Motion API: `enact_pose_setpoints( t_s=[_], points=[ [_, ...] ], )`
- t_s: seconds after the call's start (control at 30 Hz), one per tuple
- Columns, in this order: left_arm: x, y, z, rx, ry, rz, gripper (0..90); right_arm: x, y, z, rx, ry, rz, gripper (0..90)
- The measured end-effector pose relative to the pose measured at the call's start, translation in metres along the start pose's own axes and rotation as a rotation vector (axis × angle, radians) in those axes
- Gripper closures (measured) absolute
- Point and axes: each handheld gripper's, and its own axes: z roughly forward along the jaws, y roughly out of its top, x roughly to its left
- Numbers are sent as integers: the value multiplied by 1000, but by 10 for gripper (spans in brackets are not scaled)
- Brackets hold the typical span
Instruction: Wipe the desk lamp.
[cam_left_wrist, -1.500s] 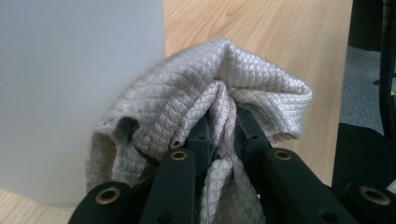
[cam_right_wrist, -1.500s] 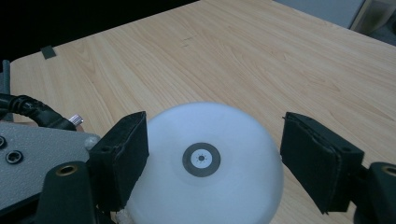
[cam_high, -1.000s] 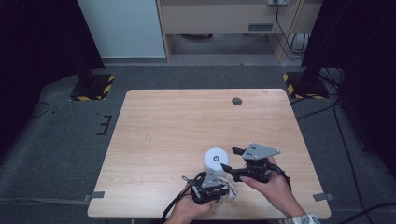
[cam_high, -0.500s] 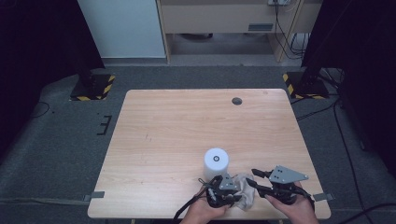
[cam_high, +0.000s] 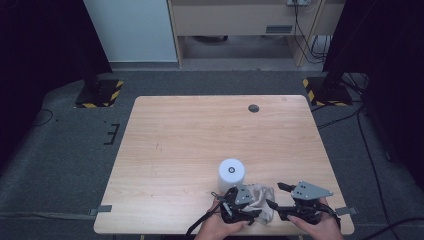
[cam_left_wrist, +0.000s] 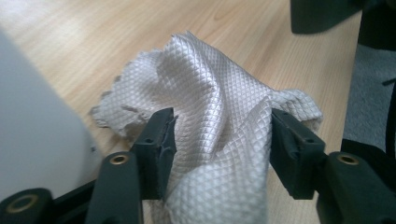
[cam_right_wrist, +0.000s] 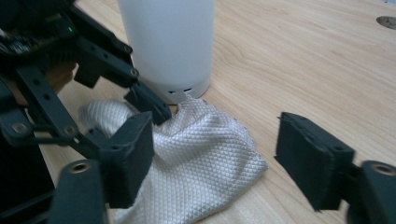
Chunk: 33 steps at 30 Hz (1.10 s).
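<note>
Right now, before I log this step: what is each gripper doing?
Left gripper: just opened, cloth loose between its jaws.
Right gripper: open over the cloth, gripping nothing.

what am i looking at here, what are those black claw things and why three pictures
A person sits at a wooden table with a hand-held two-jaw gripper in each hand. The high view looks down from above; the other two come from cameras riding on each gripper. On the table are a white cylinder and a crumpled white cloth beside it. The left gripper has the cloth between its jaws, which have just been opening, so the pads no longer pinch it. The right gripper is open too, its jaws just opened, above the cloth's edge.
</note>
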Motion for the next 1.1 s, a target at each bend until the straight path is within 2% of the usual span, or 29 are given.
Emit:
enact_pose_setpoints(
  t_s=[0.1,0.17,0.23,0.3,0.43,0.57,0.77,0.87,0.93,1.1],
  points=[
    [-1,0,-6,-15,-3,7,416,2,-2,3,18,9,-4,184],
    [-1,1,-17,-32,14,23,417,4,-3,8,36,19,-10,136],
    [1,1,-19,-31,17,23,428,9,-3,14,52,39,-26,97],
    [2,2,-20,-36,11,5,438,15,-3,18,64,44,-54,78],
    [0,4,-32,-70,-6,6,452,21,-5,30,109,44,-97,55],
    [4,10,-50,-109,25,1,443,23,-4,42,140,54,-113,53],
    [19,11,-83,-186,56,-34,434,20,-7,55,190,44,-117,79],
    [24,12,-97,-206,90,-45,410,18,-8,58,201,44,-109,114],
    [25,13,-103,-213,89,-42,403,17,-9,62,221,49,-111,144],
    [32,15,-115,-227,146,4,345,13,-9,67,241,76,-86,279]
  ],
)
